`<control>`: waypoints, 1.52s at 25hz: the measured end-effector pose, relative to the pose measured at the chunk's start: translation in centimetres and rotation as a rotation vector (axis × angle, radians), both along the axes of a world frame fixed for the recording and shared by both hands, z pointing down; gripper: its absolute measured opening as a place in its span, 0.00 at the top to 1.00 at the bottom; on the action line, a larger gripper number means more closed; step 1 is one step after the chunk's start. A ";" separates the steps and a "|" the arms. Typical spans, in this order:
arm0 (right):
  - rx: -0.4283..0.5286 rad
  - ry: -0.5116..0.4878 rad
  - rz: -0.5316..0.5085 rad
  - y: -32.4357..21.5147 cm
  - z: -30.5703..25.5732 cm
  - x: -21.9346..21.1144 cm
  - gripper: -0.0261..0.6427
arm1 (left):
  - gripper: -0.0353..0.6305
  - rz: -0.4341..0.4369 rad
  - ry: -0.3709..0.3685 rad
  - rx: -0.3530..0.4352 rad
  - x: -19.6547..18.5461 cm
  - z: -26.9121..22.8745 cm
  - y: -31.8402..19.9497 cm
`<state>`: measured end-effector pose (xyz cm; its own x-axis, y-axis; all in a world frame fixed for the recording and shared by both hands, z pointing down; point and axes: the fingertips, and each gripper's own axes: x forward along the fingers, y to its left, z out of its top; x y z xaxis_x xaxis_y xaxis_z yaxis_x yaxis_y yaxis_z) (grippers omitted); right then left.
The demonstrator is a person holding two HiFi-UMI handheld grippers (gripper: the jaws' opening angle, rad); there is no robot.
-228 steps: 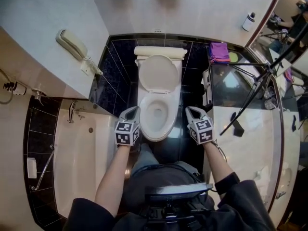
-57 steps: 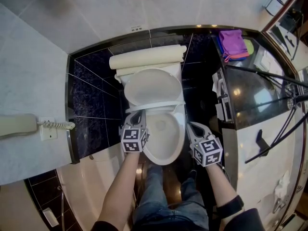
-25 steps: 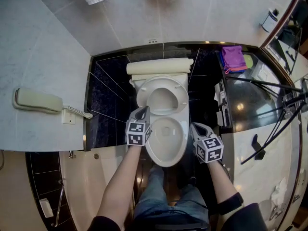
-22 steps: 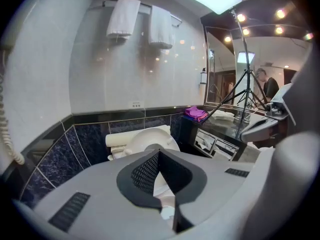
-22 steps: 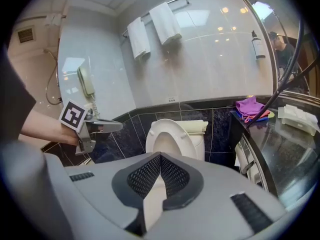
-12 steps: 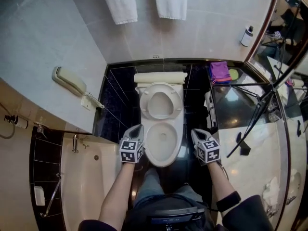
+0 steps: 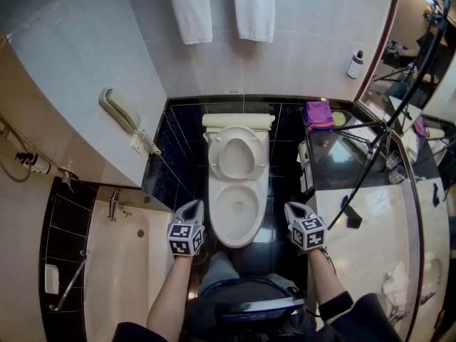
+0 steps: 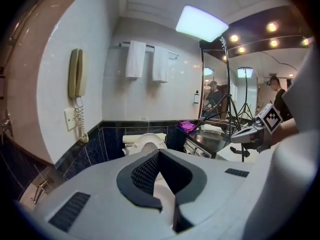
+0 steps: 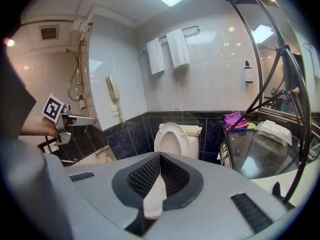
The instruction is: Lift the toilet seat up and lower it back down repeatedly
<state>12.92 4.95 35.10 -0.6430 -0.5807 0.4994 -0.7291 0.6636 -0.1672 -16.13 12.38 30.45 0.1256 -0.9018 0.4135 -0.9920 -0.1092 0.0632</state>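
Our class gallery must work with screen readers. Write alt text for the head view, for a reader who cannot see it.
Looking steeply down at a white toilet with its seat raised upright; a person's left gripper and right gripper hang either side of it, shut and holding nothing. A bathtub lies left, and two white towels hang on the wall above.

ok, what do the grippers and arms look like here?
Left gripper and right gripper: light grey tapering tongs, each carrying a cube of black-and-white square markers. Inner pads are dark and ribbed. Forearms bare; dark sleeves pushed up near the elbows.
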 end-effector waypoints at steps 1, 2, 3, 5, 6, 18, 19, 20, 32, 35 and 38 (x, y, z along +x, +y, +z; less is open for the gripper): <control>-0.003 -0.003 0.006 0.5 -0.1 0.3 0.95 | 0.95 -0.003 0.005 -0.002 0.1 0.0 0.8; -0.006 -0.005 0.011 1.0 -0.1 0.7 0.95 | 0.95 -0.004 0.007 -0.005 0.2 0.1 1.5; -0.009 -0.006 0.015 1.5 0.0 1.0 0.95 | 0.95 -0.004 0.008 -0.009 0.3 0.3 2.2; -0.013 -0.008 0.020 2.1 0.1 1.7 0.95 | 0.95 -0.005 0.009 -0.015 0.6 0.6 3.2; -0.015 -0.010 0.023 2.3 0.2 2.0 0.95 | 0.95 -0.005 0.007 -0.018 0.8 0.8 3.5; -0.037 -0.020 0.028 2.4 1.3 3.1 0.95 | 0.95 -0.017 -0.021 -0.010 1.6 1.0 4.1; -0.039 -0.022 0.027 2.4 1.3 3.0 0.95 | 0.95 -0.017 -0.021 -0.011 1.6 1.1 4.0; -0.040 -0.023 0.026 2.2 1.4 3.0 0.95 | 0.95 -0.017 -0.022 -0.013 1.6 1.1 3.8; 0.087 0.175 -0.079 -7.4 -0.2 -3.3 0.80 | 0.95 0.048 -0.035 -0.068 0.9 2.5 -4.0; 0.147 0.263 -0.137 -11.5 -0.7 -6.3 0.72 | 0.95 0.069 -0.039 -0.075 0.3 3.2 -7.3; 0.215 0.368 -0.195 -15.9 0.2 -8.9 0.69 | 0.95 0.089 -0.039 -0.092 -0.3 4.5 -10.4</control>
<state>3.98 -10.94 35.32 -0.5529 -0.5818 0.5965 -0.5727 0.7853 0.2352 -16.38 1.94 34.92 0.1854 -0.8460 0.4999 -0.9806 -0.1922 0.0384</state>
